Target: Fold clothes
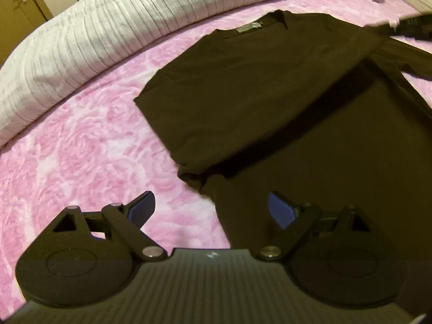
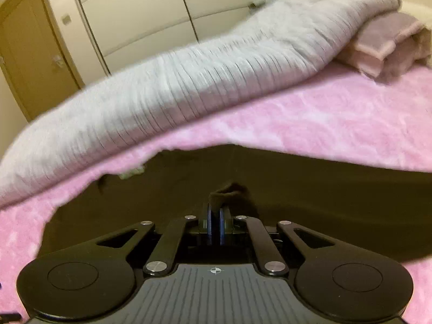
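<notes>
Pink floral bedspread (image 1: 81, 140) w/ grey duvet (image 1: 81, 43) at back carries the dark shirt (image 1: 256, 81) laid flat; right gripper (image 2: 215, 213) pinches shirt fabric, prob. to carry a fold, left gripper (image 1: 210, 210) wide open, empty.

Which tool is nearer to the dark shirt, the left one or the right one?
Right. The right tool is shut on a fold of the dark shirt. The left tool is open above the shirt's near edge, not touching it.
</notes>
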A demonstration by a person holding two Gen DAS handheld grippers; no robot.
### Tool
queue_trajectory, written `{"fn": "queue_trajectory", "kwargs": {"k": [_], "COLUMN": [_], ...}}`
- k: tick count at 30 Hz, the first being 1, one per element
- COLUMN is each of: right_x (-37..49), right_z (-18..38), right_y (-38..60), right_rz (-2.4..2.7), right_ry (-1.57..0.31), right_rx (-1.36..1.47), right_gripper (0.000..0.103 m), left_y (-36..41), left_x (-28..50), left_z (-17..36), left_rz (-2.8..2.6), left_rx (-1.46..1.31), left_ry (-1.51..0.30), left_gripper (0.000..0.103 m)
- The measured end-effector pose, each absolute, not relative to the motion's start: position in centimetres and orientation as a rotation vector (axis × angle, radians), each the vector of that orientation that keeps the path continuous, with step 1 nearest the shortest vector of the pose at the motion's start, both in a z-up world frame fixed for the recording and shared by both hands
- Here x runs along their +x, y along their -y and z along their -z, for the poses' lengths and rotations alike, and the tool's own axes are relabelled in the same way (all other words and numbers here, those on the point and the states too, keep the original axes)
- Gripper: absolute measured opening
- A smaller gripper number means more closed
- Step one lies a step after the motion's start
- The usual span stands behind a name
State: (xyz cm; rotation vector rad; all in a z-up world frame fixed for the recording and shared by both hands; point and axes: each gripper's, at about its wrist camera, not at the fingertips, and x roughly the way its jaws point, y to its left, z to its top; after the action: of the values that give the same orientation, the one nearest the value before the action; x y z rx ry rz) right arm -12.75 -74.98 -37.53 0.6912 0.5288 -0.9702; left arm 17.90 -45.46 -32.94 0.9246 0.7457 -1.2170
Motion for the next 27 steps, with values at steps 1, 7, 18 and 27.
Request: {"fn": "queue_trajectory", "kwargs": {"k": [1, 7, 18, 27], "right_x": [-13.0, -14.1, -19.0, -39.0], "right_z": [38.8, 42.2, 40.3, 38.9], "right_y": [75.1, 74.7, 74.7, 75.7], "right_rz": [0.977, 0.996, 1.077, 1.508], "right_ry": [-0.565, -0.682, -0.614, -0.402], "right_rx": [0.727, 0.745, 0.922, 1.043], "right_gripper": [0.003, 0.003, 0.012, 0.045], "left_y": [45.7, 46.6, 49.4, 54.6], "left_x": [17.8, 17.4, 15.9, 11.8], "left_z": [33.2, 33.6, 33.4, 34.3], "left_rz": [1.226, 1.249, 1.301, 1.378], "left_rx": [0.934, 0.952, 0.997, 1.112], "left_ry": [-0.746, -0.741, -0.709, -0.622], "left_gripper": [0.089, 0.089, 0.089, 0.089]}}
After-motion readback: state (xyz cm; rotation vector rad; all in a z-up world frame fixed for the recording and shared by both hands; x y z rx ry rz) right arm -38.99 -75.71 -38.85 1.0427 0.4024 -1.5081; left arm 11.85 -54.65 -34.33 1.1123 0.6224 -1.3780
